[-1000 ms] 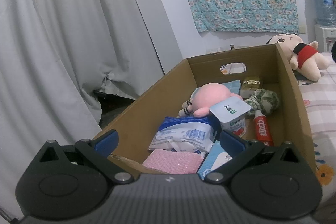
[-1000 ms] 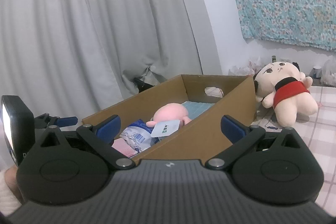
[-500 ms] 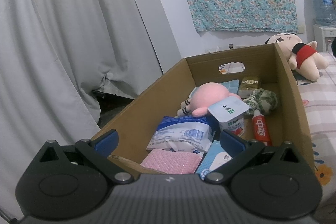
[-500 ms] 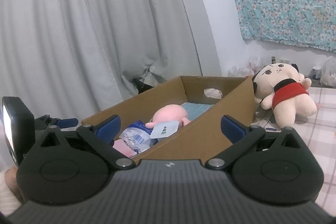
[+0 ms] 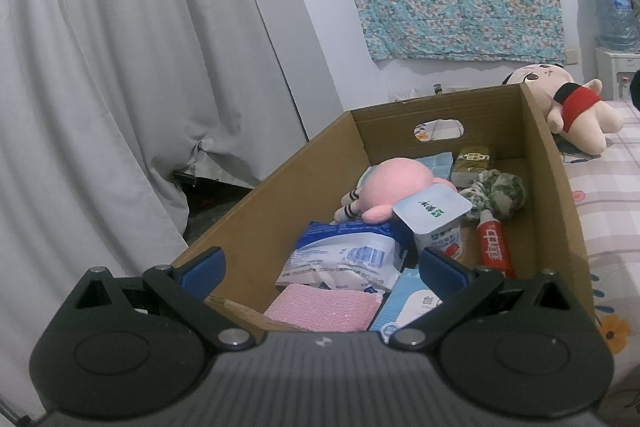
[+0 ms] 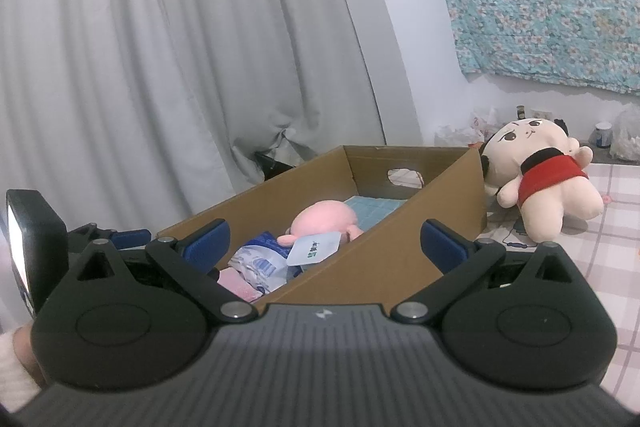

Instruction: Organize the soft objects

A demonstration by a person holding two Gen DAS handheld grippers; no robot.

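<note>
Little has moved: our left gripper (image 5: 322,265) and right gripper (image 6: 324,241) hang wide open and empty, box (image 5: 280,195) at twelve o'clock, sorting seemingly unstarted

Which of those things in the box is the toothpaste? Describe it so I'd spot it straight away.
Find the open cardboard box on the bed. Along its right-hand wall, nearer than the green-and-white scrunched fabric bundle and right of the yogurt cup, lies the toothpaste tube. It is the only long red thing there, with a white cap.
</note>
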